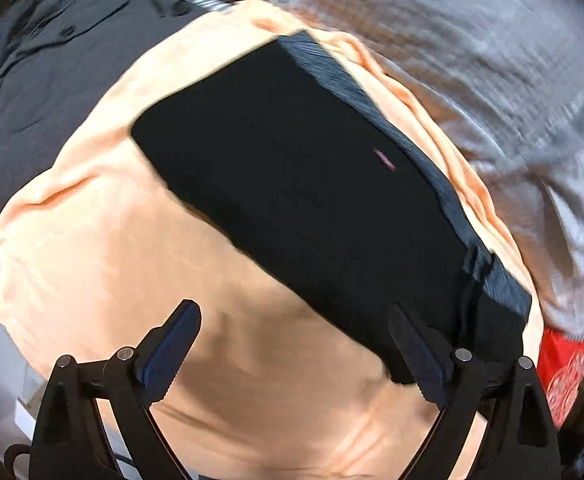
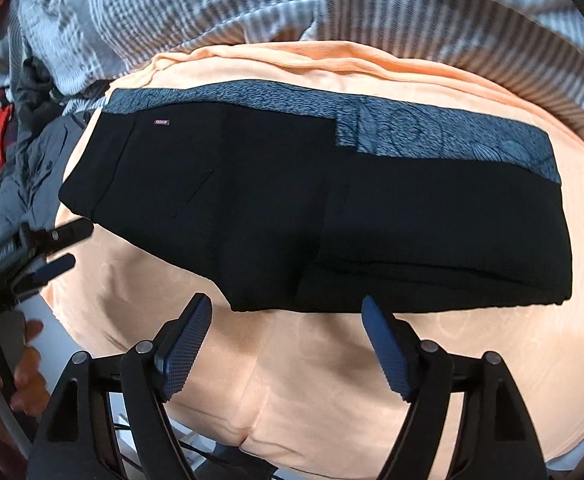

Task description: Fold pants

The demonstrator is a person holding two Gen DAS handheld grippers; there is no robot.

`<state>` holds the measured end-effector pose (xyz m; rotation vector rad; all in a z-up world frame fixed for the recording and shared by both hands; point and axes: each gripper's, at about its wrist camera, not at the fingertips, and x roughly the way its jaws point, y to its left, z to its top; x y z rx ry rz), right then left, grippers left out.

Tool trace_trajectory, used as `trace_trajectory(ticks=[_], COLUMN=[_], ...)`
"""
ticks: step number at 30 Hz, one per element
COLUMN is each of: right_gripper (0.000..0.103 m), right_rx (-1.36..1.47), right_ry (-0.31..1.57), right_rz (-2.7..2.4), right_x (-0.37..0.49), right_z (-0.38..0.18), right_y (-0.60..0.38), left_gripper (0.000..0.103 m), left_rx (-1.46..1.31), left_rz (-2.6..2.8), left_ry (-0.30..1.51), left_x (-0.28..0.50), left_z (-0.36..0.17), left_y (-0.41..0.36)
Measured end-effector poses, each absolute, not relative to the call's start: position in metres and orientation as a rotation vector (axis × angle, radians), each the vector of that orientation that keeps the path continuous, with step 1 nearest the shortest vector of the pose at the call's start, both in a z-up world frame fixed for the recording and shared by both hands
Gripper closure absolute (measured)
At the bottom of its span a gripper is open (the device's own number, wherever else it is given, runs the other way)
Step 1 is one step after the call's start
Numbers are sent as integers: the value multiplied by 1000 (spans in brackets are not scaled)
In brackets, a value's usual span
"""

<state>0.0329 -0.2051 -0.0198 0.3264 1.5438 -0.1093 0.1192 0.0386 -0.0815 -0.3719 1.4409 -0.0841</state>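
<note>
Black pants point(image 2: 316, 216) lie folded on the peach cloth point(image 2: 332, 380), grey fleecy lining point(image 2: 444, 136) showing along the far edge; small label point(image 2: 161, 122) near one end; left gripper point(image 1: 296, 344) spread wide, empty, hovering over the cloth with one finger at the pants' near edge; right gripper point(image 2: 288, 332) also agape, holding nothing, just short of the pants; striped bedding point(image 2: 252, 4) behind; dark jacket point(image 1: 44, 80) beside the cloth.
</note>
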Motion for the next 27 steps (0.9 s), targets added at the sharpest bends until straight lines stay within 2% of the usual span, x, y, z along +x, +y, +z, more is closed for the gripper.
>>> trace_trajectory(ticks=[6, 14, 22, 24, 27], right_gripper=[22, 22, 22, 22, 22], right_rx=[324, 325, 338, 339, 338], right_ry=[1573, 1608, 1615, 1607, 1597], right_rz=[-93, -66, -43, -34, -30], right_x=[38, 45, 52, 54, 59], right_z=[-27, -41, -49, -49, -47], right_y=[-194, -185, -178, -176, -177], left_gripper=[8, 8, 7, 2, 2], left_rx=[-576, -724, -783, -797, -758], left_rz=[-41, -144, -227, -228, -179], left_ry=[1376, 1348, 1301, 1293, 1313], left_x=[138, 156, 172, 173, 177], left_z=[-99, -128, -136, -137, -135], left_y=[78, 85, 77, 75, 67])
